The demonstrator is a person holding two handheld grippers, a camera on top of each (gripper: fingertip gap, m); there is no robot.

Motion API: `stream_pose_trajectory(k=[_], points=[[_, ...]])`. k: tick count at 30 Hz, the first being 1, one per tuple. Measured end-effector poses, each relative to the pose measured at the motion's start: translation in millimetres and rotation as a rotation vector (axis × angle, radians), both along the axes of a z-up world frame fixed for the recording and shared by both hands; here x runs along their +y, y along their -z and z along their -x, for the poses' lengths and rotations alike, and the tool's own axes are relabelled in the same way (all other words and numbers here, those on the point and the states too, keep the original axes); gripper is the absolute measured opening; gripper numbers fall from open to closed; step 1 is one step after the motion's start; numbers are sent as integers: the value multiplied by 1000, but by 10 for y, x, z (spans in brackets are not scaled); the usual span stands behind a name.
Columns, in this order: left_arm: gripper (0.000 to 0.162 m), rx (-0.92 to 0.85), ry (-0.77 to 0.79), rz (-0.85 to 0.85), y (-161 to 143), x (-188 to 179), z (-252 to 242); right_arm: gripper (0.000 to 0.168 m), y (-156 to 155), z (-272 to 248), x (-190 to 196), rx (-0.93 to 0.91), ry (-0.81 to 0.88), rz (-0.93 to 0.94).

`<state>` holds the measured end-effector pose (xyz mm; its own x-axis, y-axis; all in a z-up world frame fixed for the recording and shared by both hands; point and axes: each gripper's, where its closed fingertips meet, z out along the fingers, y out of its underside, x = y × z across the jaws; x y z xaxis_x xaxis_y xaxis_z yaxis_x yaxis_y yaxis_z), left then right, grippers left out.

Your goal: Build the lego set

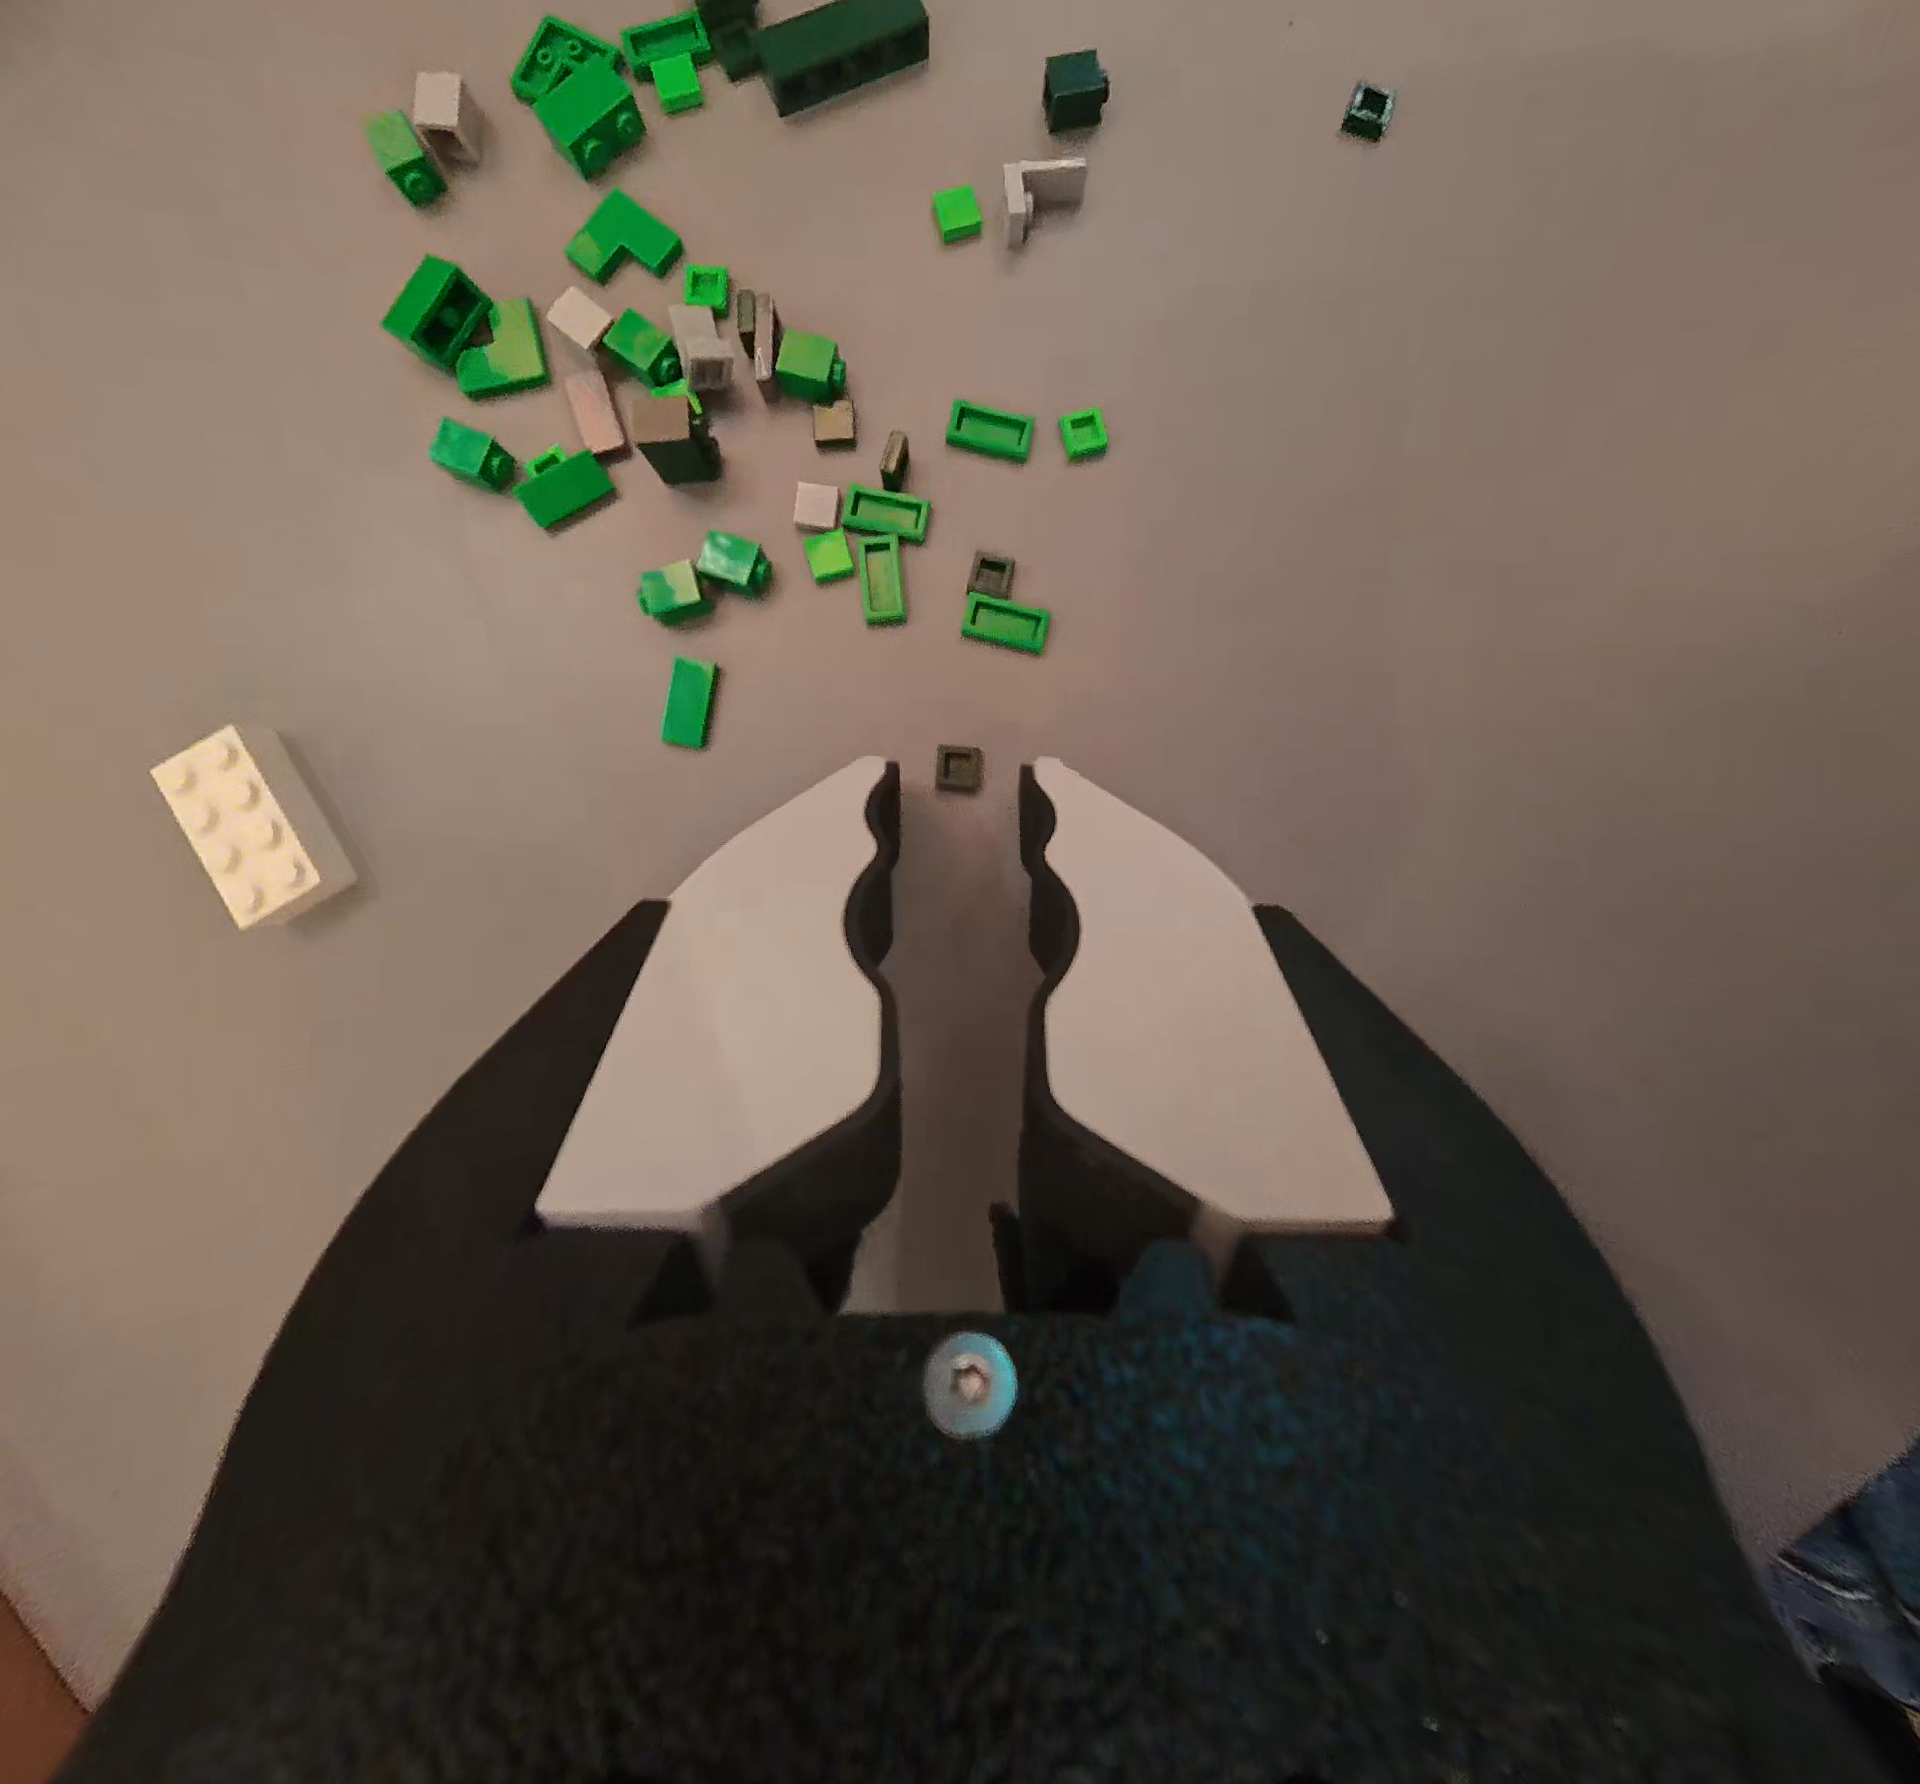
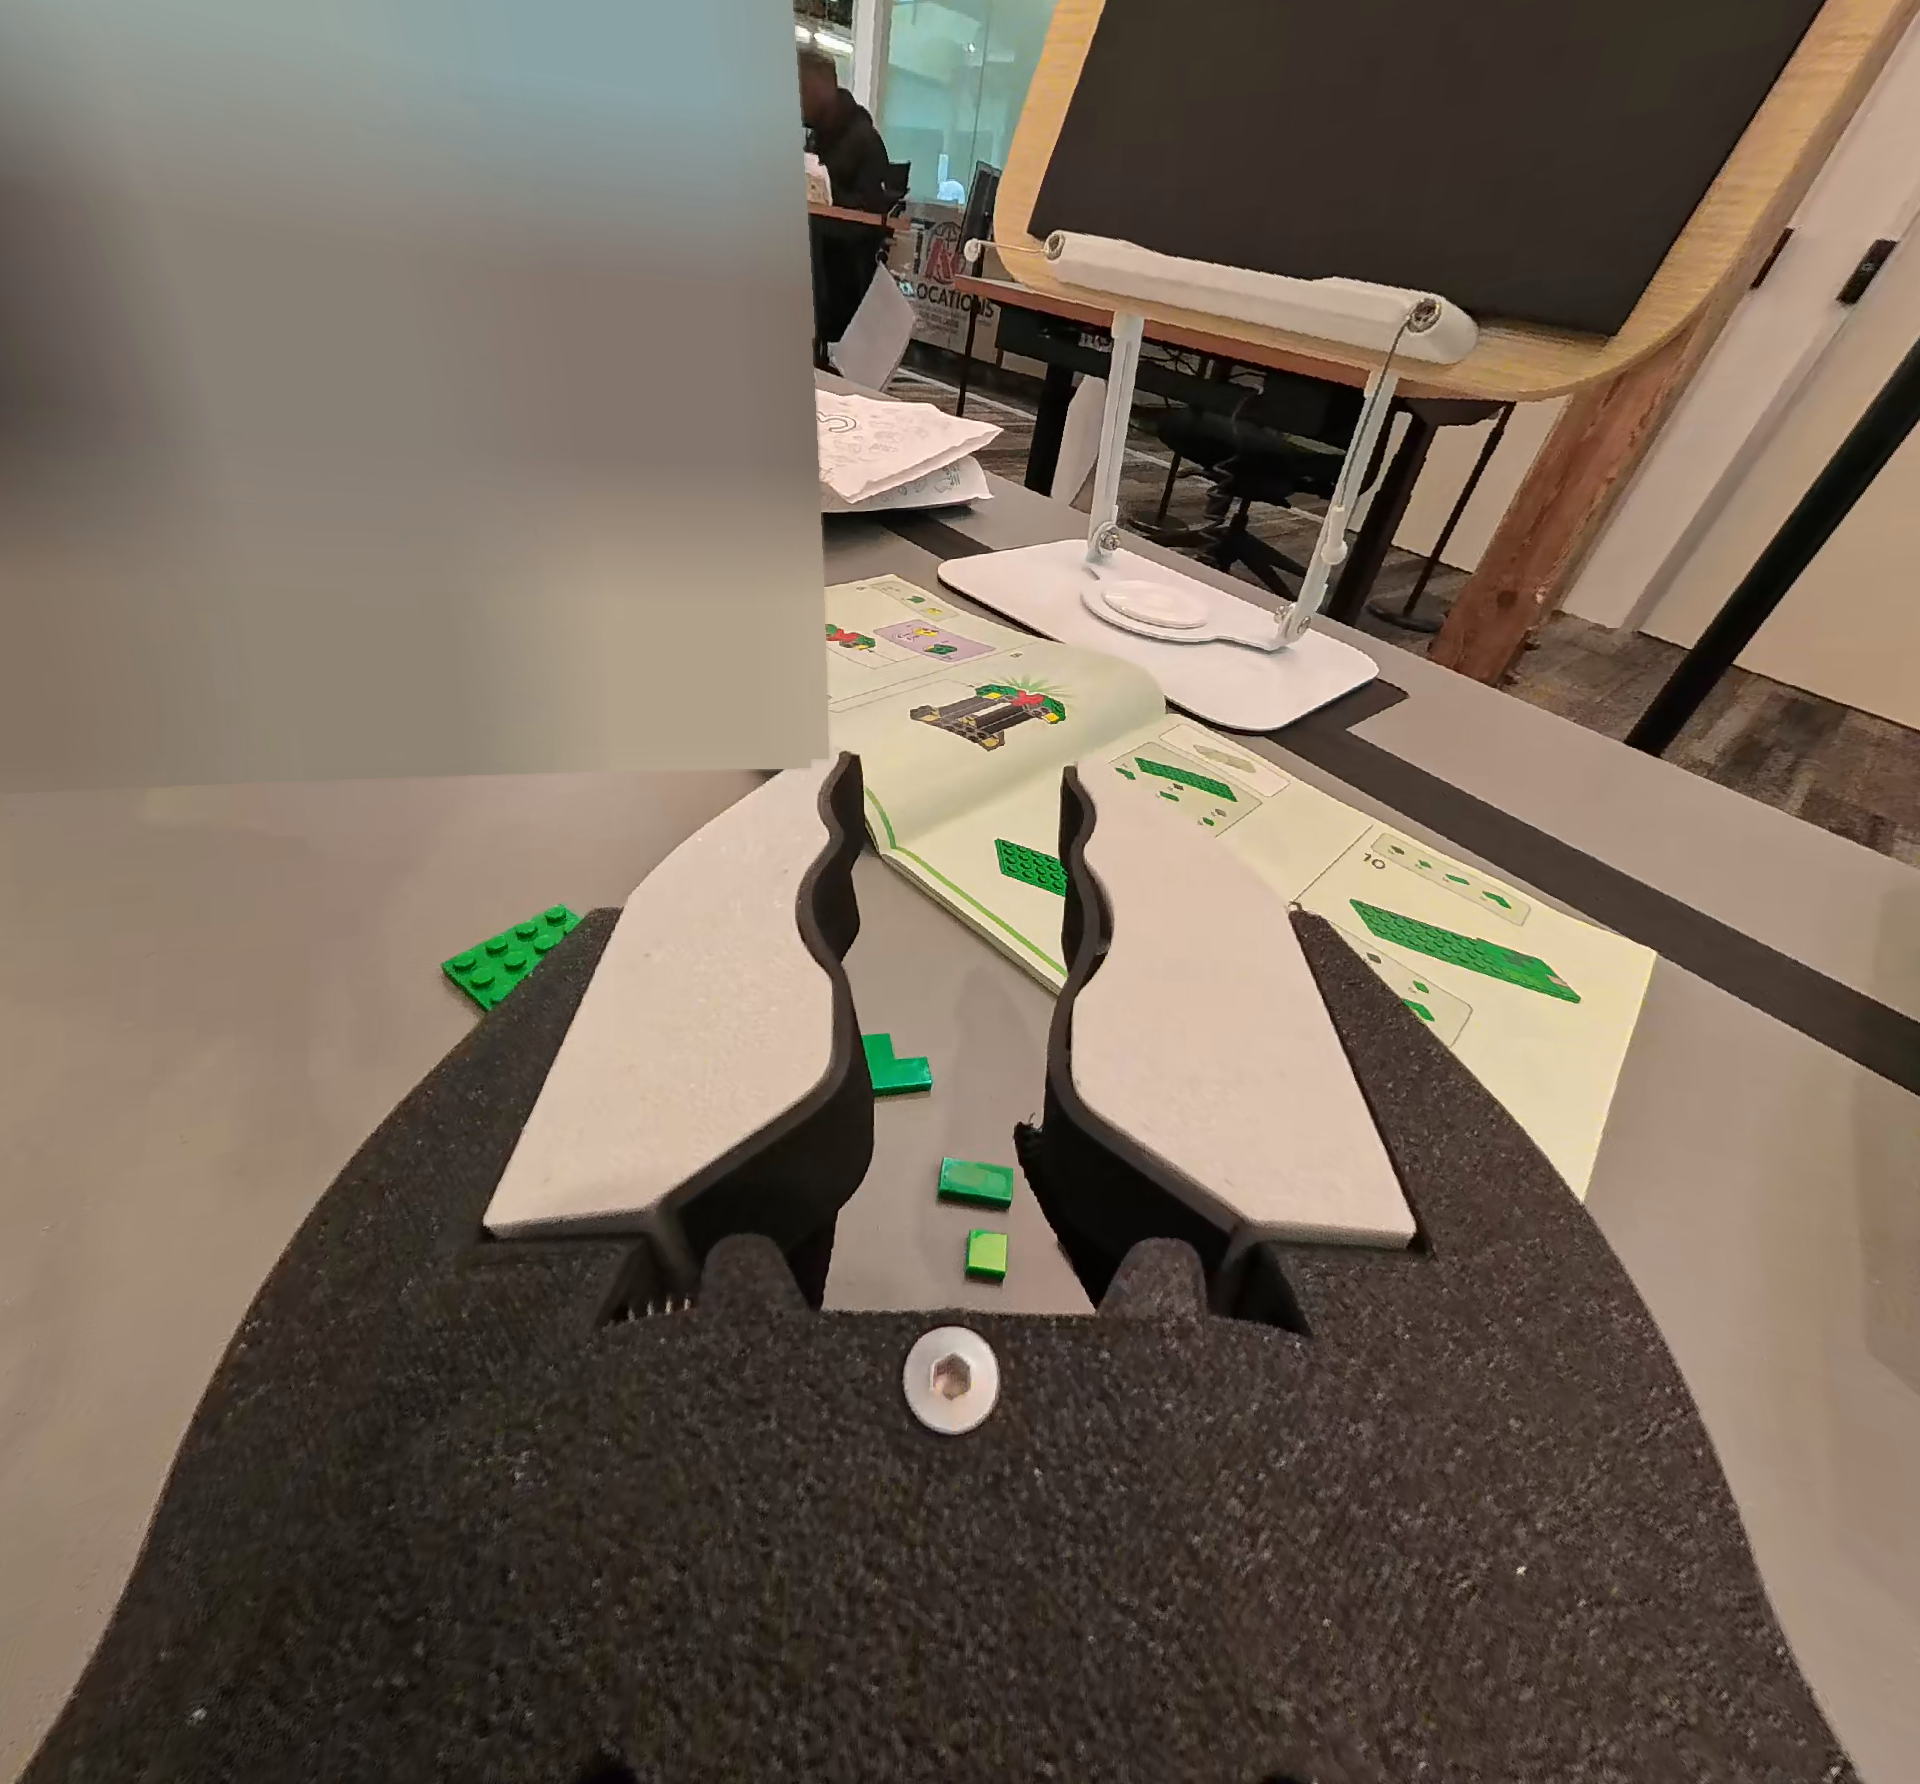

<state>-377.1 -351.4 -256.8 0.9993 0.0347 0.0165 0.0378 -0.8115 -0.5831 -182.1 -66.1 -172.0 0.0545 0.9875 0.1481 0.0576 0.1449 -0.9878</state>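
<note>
Piece-picking step: the left gripper [image 1: 958, 770] hovers part-open and empty, a small dark tile [image 1: 958, 766] between its fingertips; next it must close squarely. Beyond the tile lies the loose brick pile [image 1: 665, 363]; the right gripper [image 2: 961, 784] waits open, empty

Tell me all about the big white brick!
The white brick is chunky plastic with eight round studs on top, in two rows of four. It lies flat, studs up, turned at an angle on the grey table. It sits alone, left of the left gripper, touching no other piece.
</note>
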Motion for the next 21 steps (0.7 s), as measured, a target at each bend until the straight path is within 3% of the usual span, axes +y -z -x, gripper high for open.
stream_pose_trajectory(k=[10,16,18,21], points=[[7,24,23,20,60,10,48,36,-9,-4,-46,7,-34,3],[7,30,43,-25,23,73,-10,37,-13,-4,-234,7,-129,-18],[7,-54,20,-186,-175,296,-152,35,-22,27,-354,-1,-178,-57],[7,-382,16,-595,-755,775,-583,29,-160,111,-732,10,-326,-100]])
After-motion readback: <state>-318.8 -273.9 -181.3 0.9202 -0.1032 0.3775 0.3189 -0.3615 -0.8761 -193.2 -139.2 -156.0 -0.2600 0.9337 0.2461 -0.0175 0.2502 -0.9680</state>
